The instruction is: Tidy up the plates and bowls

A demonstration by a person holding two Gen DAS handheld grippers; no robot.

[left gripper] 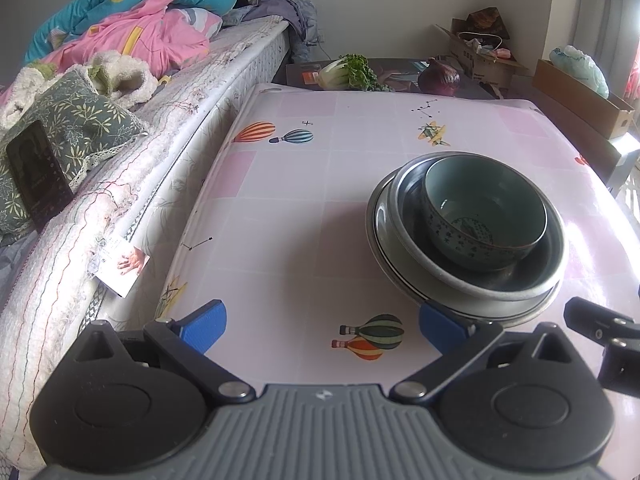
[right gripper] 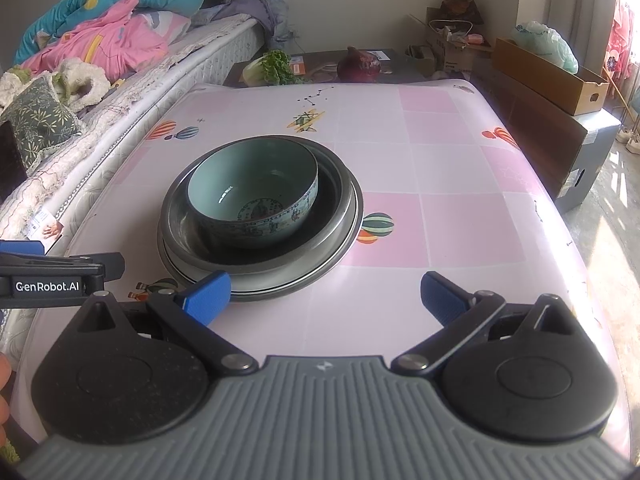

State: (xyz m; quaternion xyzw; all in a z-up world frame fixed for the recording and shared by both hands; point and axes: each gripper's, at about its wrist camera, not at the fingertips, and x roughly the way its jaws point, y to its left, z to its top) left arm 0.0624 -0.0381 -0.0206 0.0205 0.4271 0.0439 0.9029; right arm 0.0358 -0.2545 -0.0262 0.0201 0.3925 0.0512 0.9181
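A pale green patterned bowl (left gripper: 484, 216) (right gripper: 254, 196) sits inside a dark grey deep dish (left gripper: 532, 268) (right gripper: 336, 216), which rests on a grey plate (left gripper: 380, 216) (right gripper: 256, 290). The stack stands on the pink table (left gripper: 288, 208) (right gripper: 460, 216). My left gripper (left gripper: 322, 328) is open, empty, with its right blue pad (left gripper: 440, 328) right at the plate's near rim. My right gripper (right gripper: 326, 300) is open and empty too; its left pad (right gripper: 208, 298) overlaps the plate's near edge. The left gripper's side (right gripper: 60, 276) shows at the left of the right wrist view.
A bed (left gripper: 120, 160) with a quilt and pillows runs along the table's left side; a phone (left gripper: 38, 176) leans there. Behind the table lie a cabbage (left gripper: 348, 74) and a red onion (left gripper: 440, 78). Cardboard boxes (right gripper: 548, 76) stand at the right.
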